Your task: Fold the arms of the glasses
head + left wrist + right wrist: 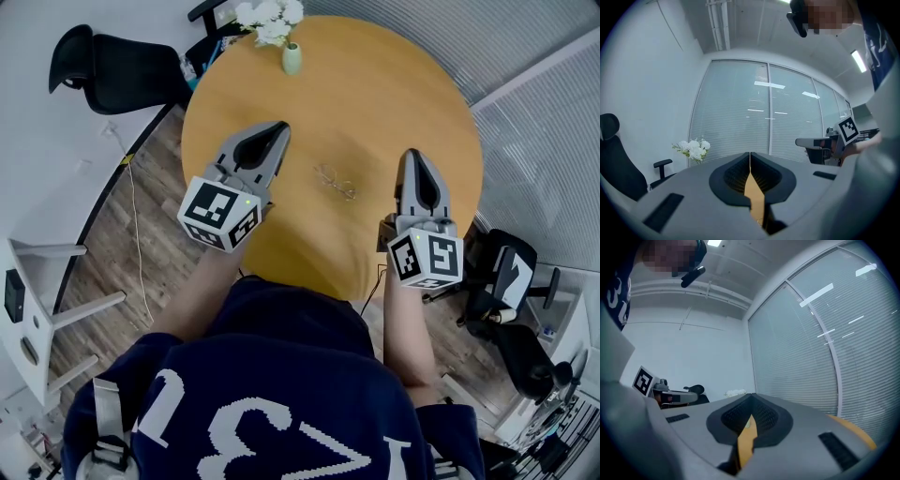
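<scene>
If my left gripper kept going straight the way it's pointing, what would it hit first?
Probably nothing near. The left gripper, shut and level over the table, aims right of the white flowers, so the first thing in line looks like the glass wall with blinds, though depth is unclear.

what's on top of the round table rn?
Glasses near the middle; a small vase of white flowers at the far edge. The left gripper and right gripper, held above, cover the table beneath them, and the person's body hides the near rim.

Thin wire-framed glasses (337,181) lie flat on the round wooden table (375,103)
</scene>
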`<action>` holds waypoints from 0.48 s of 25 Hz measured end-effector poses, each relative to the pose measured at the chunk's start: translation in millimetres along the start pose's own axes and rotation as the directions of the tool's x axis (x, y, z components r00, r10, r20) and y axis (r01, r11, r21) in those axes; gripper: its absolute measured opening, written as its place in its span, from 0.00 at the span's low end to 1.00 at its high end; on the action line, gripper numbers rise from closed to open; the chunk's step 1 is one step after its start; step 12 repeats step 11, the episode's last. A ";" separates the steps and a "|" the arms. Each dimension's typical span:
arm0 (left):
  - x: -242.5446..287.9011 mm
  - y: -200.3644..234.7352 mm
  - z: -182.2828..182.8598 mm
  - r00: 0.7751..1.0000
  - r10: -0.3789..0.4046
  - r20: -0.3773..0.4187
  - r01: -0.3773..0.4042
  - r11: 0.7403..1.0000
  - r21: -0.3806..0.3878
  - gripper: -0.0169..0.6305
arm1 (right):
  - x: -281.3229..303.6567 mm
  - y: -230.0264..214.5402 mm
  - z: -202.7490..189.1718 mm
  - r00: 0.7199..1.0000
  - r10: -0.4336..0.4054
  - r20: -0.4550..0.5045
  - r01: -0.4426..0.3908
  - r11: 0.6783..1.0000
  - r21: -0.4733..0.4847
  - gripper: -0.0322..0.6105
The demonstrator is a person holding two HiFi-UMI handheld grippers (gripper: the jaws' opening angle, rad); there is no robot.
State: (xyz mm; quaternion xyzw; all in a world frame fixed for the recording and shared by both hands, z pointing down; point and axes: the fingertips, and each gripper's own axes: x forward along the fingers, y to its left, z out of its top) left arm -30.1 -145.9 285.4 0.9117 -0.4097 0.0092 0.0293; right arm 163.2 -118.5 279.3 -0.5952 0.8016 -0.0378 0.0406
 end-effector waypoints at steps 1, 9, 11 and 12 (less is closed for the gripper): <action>0.4 -0.5 1.0 1.000 -0.002 0.002 0.002 1.000 0.001 0.05 | -0.7 0.0 2.2 1.000 -0.002 0.005 0.002 1.000 -0.001 0.09; 2.0 1.3 6.1 1.000 -0.007 0.016 0.006 1.000 0.007 0.05 | 0.3 3.5 13.7 1.000 -0.002 0.030 0.003 1.000 -0.019 0.09; 3.2 2.0 5.9 1.000 -0.006 0.018 0.006 1.000 0.006 0.05 | 0.9 3.0 14.8 0.999 -0.008 0.031 0.009 1.000 -0.021 0.09; 3.2 2.0 5.9 1.000 -0.006 0.018 0.006 1.000 0.006 0.05 | 0.9 3.0 14.8 0.999 -0.008 0.031 0.009 1.000 -0.021 0.09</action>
